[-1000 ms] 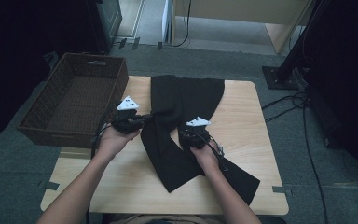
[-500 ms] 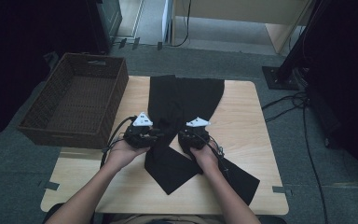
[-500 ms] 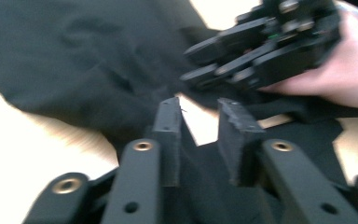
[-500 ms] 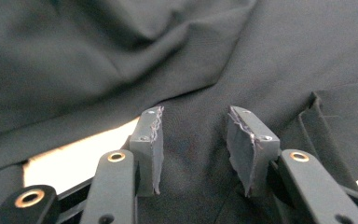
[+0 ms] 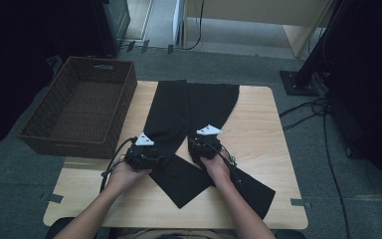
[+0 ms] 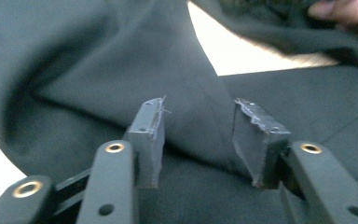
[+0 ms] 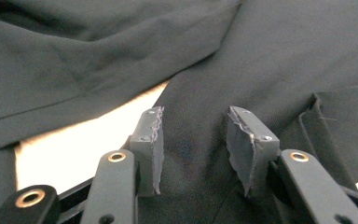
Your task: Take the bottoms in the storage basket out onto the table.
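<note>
**Black trousers spread on table, both grippers low on the cloth**

Grey carpeted floor (image 5: 328, 164) all round. Wooden table (image 5: 258, 129), bare from 3 to 5 o'clock. Wicker basket (image 5: 79, 112) overhanging at 9 o'clock. Black trousers (image 5: 189, 107) centred, reaching 12 o'clock edge. Left gripper (image 5: 155, 160): jaws just opened, spread over cloth. Right gripper (image 5: 201, 148): jaws spread, nothing pinched.

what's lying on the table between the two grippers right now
In the high view, black trousers lie between the left gripper and the right gripper, with a bare wedge of wooden table showing between the two legs.
</note>
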The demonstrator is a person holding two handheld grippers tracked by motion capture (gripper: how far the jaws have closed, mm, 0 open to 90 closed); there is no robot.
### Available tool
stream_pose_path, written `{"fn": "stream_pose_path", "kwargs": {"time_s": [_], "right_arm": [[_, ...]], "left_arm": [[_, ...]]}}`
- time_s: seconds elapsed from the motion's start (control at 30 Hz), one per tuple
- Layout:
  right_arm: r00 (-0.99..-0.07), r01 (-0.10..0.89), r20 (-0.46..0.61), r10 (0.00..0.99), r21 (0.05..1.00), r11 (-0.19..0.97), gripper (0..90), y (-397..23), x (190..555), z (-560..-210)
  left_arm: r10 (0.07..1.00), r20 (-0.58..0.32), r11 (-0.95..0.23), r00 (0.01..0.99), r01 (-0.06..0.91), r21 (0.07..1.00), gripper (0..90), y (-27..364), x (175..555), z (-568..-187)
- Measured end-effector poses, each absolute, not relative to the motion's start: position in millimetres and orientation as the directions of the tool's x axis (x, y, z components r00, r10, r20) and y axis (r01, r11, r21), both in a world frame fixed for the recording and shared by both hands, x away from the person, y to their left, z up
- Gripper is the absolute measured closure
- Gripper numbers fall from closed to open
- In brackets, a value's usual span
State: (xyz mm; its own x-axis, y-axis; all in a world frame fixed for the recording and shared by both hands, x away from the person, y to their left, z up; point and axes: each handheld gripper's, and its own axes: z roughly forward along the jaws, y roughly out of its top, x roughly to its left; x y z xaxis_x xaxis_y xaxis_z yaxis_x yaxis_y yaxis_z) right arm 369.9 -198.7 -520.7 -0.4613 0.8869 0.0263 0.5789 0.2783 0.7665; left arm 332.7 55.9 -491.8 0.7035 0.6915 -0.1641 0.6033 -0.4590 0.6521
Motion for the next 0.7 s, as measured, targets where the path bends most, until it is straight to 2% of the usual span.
{"fn": "stream_pose_path", "kwargs": {"time_s": [0.13, 0.3, 0.43, 0.57, 0.63, 0.7], "right_arm": [[-0.464, 0.574, 0.021, 0.885, 0.769, 0.283, 57.0, -192, 375, -521], [-0.458, 0.574, 0.018, 0.889, 0.769, 0.281, 57.0, -187, 377, -521], [-0.454, 0.577, 0.021, 0.891, 0.769, 0.275, 57.0, -186, 376, -521], [-0.453, 0.578, 0.021, 0.891, 0.768, 0.276, 57.1, -185, 375, -521], [-0.46, 0.574, 0.019, 0.887, 0.77, 0.281, 56.9, -186, 374, -521], [-0.469, 0.572, 0.02, 0.883, 0.769, 0.286, 56.6, -188, 371, -521]], "left_arm": [[0.698, -0.171, -0.458, 0.695, 0.617, 0.64, 48.5, 51, 336, -502], [0.712, -0.14, -0.438, 0.688, 0.591, 0.678, 48.5, 46, 341, -507], [0.718, -0.062, -0.467, 0.693, 0.546, 0.696, 66.8, 41, 344, -509], [0.709, -0.021, -0.502, 0.705, 0.525, 0.688, 84.3, 36, 352, -508], [0.705, -0.001, -0.515, 0.709, 0.514, 0.686, 87.9, 34, 357, -508], [0.715, -0.034, -0.491, 0.699, 0.536, 0.687, 89.1, 34, 365, -505]]}}
